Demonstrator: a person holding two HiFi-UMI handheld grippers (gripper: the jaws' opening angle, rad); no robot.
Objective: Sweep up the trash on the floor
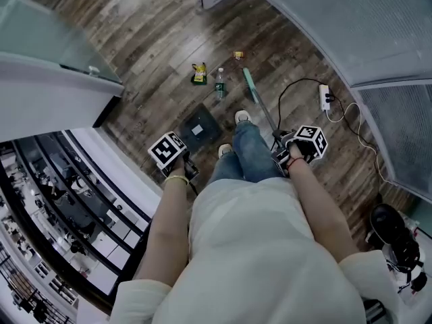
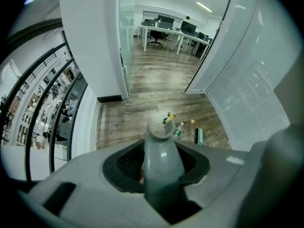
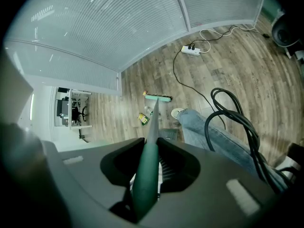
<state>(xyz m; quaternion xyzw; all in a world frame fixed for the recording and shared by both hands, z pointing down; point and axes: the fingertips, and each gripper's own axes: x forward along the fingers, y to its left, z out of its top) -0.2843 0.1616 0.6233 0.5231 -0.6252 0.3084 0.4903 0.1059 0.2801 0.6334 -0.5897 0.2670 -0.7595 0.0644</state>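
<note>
Now, both tools firmly held —
grey dustpan handle (image 2: 159, 158) clamped in the left gripper (image 2: 159, 172) — green broom handle (image 3: 147, 167) in the right gripper (image 3: 146, 179).

bottle (image 1: 219, 83) right of wrapper (image 1: 198, 73), dustpan (image 1: 200, 129) nearer

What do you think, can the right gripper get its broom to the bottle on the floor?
Probably yes. The right gripper is shut on the broom, whose green head rests on the floor close beside the bottle, with nothing between them.

orange scrap (image 1: 238, 55) unidentifiable, bottle (image 1: 220, 81) label unreadable
</note>
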